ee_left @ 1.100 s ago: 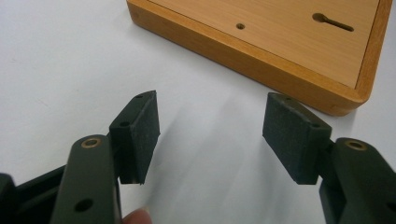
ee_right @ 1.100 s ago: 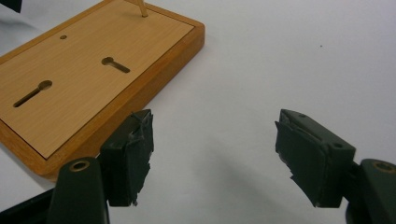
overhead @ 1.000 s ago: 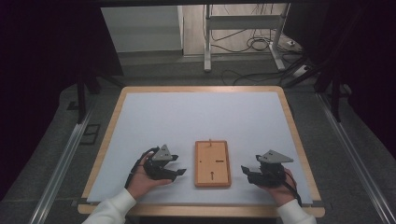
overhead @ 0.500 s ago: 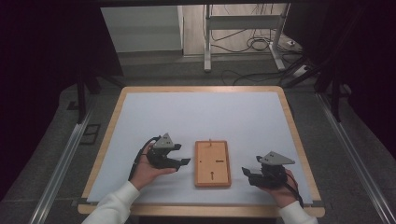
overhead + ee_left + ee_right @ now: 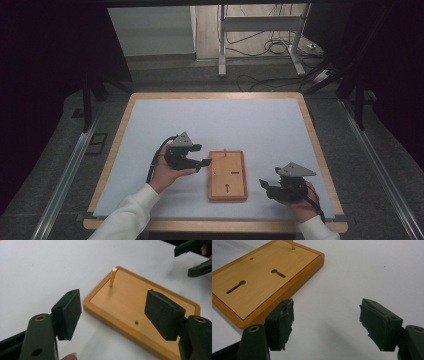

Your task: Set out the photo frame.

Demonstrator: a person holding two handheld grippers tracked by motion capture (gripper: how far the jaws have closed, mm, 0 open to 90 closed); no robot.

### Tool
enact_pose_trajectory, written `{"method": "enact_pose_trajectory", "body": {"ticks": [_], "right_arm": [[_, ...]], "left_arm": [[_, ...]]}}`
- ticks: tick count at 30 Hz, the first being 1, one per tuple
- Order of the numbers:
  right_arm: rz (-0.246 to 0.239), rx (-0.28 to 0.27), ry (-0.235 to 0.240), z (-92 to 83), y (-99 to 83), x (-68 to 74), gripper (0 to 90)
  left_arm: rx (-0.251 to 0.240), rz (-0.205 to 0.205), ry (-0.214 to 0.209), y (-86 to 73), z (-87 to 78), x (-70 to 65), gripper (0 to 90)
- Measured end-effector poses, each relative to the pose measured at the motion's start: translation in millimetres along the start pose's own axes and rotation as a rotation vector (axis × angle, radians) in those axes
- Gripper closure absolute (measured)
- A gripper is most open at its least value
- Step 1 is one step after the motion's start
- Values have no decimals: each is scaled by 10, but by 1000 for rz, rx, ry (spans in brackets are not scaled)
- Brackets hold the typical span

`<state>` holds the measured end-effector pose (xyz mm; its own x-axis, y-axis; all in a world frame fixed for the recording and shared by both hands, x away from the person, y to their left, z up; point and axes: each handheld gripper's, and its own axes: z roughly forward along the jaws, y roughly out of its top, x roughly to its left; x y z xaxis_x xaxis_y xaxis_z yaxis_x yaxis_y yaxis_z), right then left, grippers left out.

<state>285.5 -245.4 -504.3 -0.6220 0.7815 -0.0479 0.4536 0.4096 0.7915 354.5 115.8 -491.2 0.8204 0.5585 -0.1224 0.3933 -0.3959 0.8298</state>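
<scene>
- A wooden board (image 5: 228,175) with a brass peg (image 5: 113,277) is seen on the white counter (image 5: 240,125) — nothing obstructs it.
- It lies between the left gripper (image 5: 200,156), just beside it, and the right gripper (image 5: 263,188) — both spread wide, empty.

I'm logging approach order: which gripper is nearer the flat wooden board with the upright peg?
Left. The left gripper is at the wooden board's left edge; the right gripper sits apart, off its right side.

A rectangular wooden board (image 5: 228,175) with a raised orange-brown rim lies flat on the white table, between the two grippers. The left gripper (image 5: 204,162) has its jaws spread at the board's left edge; the right gripper (image 5: 263,187) sits apart, off its right side. Two keyhole slots (image 5: 236,286) are cut into its face. A thin brass pin (image 5: 113,277) stands upright near its far end.
</scene>
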Motion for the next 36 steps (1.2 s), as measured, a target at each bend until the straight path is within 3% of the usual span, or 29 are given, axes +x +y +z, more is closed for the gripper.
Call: {"method": "enact_pose_trajectory", "body": {"ticks": [22,25,36], "right_arm": [[1,5,-6,19,-13,9,272],[1,6,-6,19,-14,9,272],[-8,2,-12,18,-15,12,271]], "left_arm": [[69,27,-28,224,589,-36,298],[86,63,-19,233,648,-49,324],[92,68,-37,209,777,-4,491]]}}
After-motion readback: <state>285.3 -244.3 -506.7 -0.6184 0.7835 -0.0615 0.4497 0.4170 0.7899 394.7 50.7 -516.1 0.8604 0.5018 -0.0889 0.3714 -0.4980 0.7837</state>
